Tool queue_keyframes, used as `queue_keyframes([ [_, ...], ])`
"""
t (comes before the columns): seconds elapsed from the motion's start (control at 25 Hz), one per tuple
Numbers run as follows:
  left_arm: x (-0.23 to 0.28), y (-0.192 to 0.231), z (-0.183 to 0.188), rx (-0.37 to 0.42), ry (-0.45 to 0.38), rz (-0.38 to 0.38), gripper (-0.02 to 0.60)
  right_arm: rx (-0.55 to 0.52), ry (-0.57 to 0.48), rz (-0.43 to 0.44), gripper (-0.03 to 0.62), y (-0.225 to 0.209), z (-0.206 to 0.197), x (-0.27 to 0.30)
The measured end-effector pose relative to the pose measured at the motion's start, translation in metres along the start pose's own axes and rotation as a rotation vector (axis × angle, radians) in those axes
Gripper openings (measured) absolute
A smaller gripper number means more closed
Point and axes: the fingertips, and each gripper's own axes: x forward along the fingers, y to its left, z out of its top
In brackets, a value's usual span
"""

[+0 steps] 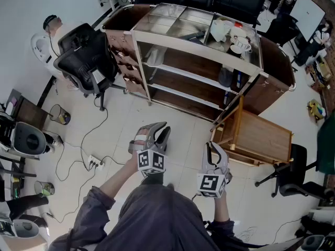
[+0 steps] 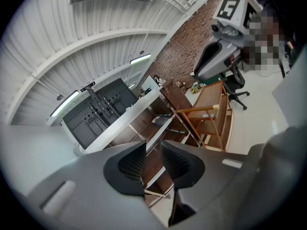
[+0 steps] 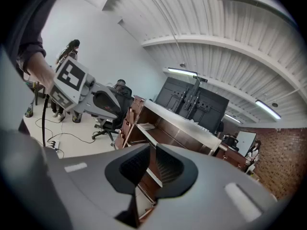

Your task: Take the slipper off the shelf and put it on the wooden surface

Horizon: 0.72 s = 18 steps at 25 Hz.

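seemingly a pale slipper (image 1: 156, 56) at the shelf's (image 1: 184, 70) left end; likely light, soft, bendy; best pinched at the sole's rim; left gripper (image 2: 152, 161), right gripper (image 3: 151, 165): fingers slightly apart, empty.

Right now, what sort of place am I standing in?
Probably an office or lab workspace rather than a home: swivel office chairs stand on a tiled floor, a power strip lies on it, and a large open shelf unit stands beside a low wooden table.
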Motion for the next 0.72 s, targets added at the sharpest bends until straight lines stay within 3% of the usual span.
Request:
queue_keyframes([
  [0.24,0.129,0.09,-0.096,0.175,0.122,0.065,0.176,-0.013,0.031,0.005,0.038,-0.02,0.029,0.089],
  [0.44,0.236,0.168,-0.155,0.269,0.159,0.121,0.206,0.004,0.127,-0.016,0.037,-0.044,0.041,0.152],
  [0.72,0.367,0.21,-0.262,0.365,0.348,0.044,0.275,0.008,0.261,-0.056,0.029,-0.069,0.035,0.214],
])
